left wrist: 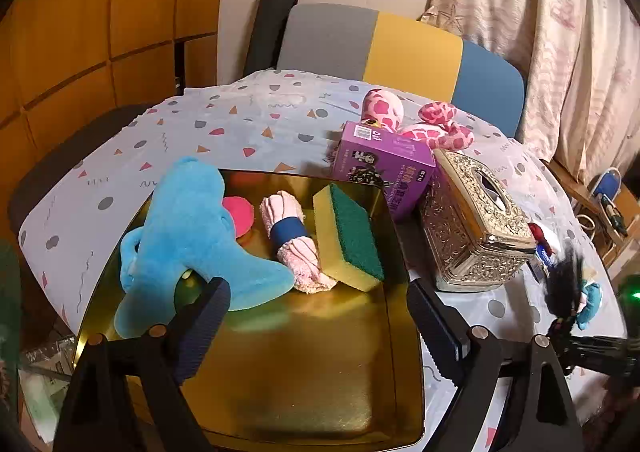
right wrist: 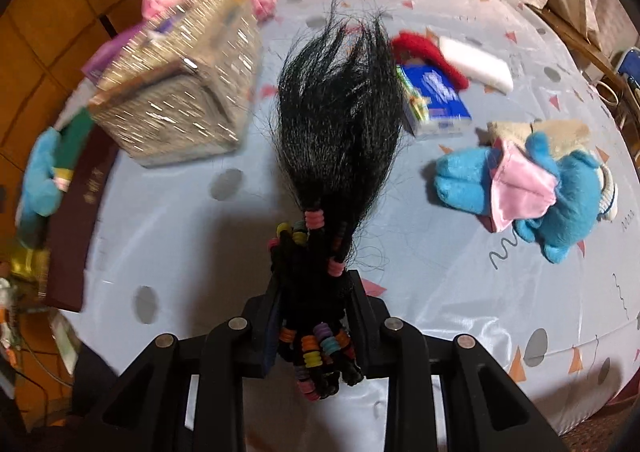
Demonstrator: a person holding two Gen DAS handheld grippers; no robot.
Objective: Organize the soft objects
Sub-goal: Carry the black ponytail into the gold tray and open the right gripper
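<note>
Gold tray [left wrist: 400, 219] held blue plush [left wrist: 188, 228], rolled towel [left wrist: 292, 240], sponge [left wrist: 348, 236] (green side up). My left gripper [left wrist: 316, 326] sat spread, empty; right gripper [right wrist: 314, 312] clamped black hairpiece [right wrist: 340, 123].

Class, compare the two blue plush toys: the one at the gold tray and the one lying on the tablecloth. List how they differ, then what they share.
The blue plush at the tray drapes over the gold tray rim; the blue plush on the tablecloth lies flat on the cloth.
The tray plush shows plain blue; the tablecloth plush has a pink satin piece on it.
The tray plush sits beside a sponge; the tablecloth plush lies alone.
Both are soft, fuzzy, bright blue.
</note>
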